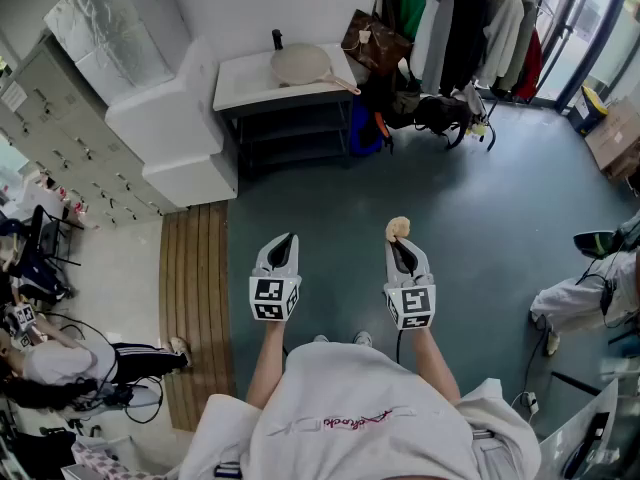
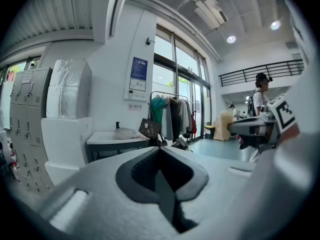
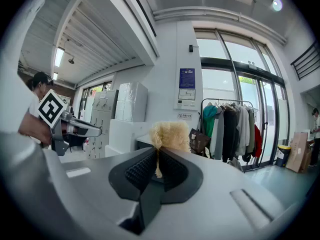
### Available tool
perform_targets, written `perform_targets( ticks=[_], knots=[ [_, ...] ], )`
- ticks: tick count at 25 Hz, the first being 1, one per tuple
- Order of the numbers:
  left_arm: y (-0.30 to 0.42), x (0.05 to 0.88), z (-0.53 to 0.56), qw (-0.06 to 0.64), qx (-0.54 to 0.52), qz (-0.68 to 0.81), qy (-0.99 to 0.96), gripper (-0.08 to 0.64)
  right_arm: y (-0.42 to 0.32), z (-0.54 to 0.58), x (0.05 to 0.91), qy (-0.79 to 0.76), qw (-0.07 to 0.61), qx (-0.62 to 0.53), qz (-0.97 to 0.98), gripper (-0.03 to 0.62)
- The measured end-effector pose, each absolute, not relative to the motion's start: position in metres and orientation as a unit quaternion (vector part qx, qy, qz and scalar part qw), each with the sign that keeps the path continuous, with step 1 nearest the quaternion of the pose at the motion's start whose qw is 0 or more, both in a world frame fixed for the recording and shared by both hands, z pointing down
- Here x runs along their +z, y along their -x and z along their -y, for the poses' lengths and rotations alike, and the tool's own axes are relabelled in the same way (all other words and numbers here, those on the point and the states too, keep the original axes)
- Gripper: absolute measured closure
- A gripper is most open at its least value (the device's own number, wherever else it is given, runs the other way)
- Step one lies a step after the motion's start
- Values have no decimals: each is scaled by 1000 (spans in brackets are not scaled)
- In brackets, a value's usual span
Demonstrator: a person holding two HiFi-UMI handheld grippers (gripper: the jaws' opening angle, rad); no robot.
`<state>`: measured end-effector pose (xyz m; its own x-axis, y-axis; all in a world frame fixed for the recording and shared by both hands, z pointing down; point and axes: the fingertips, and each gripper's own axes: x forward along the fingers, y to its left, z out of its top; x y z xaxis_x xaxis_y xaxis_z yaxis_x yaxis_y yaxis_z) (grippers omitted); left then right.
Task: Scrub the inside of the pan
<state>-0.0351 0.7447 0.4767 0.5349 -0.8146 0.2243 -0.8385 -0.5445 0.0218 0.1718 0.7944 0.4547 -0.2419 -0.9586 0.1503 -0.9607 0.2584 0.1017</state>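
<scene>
Upper centre of the head view: pan [image 1: 300, 65], pale and round, lying flat on the white desk [image 1: 235, 93], handle slanting down toward the desk's right edge. Well apart from both tools, with a broad stretch of grey floor [image 1: 330, 178] in between. Seen again small and far off in the left gripper view [image 2: 125, 133], left of centre, above the jaw tips and nowhere near them.

Lower centre-right of the head view: right hand-held gripper [image 1: 400, 241], aimed up the frame roughly toward the desk, pinching a tan fluffy scrubber [image 1: 398, 228] at its tips. In the right gripper view, same scrubber [image 3: 170, 135] bulging above the closed jaws [image 3: 157, 154], one thin tuft caught between the ribbed pads.

Lower centre-left: left hand-held gripper [image 1: 284, 240], level with the right one and just beside it, jaws pressed together on nothing, as plain in its own view [image 2: 160, 151].

Farther out, right of the desk: brown bag [image 1: 372, 43] and a clothes rack [image 1: 470, 18] full of hanging garments. Left of the desk: stacked white blocks [image 1: 170, 128].
</scene>
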Motion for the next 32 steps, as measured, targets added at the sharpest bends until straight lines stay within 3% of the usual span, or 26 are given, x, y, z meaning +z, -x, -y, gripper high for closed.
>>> perform_targets(
  ticks=[32],
  knots=[
    [96, 497, -703, 68, 87, 451, -885, 560, -99, -759, 472, -617, 100, 9, 781, 569]
  ],
)
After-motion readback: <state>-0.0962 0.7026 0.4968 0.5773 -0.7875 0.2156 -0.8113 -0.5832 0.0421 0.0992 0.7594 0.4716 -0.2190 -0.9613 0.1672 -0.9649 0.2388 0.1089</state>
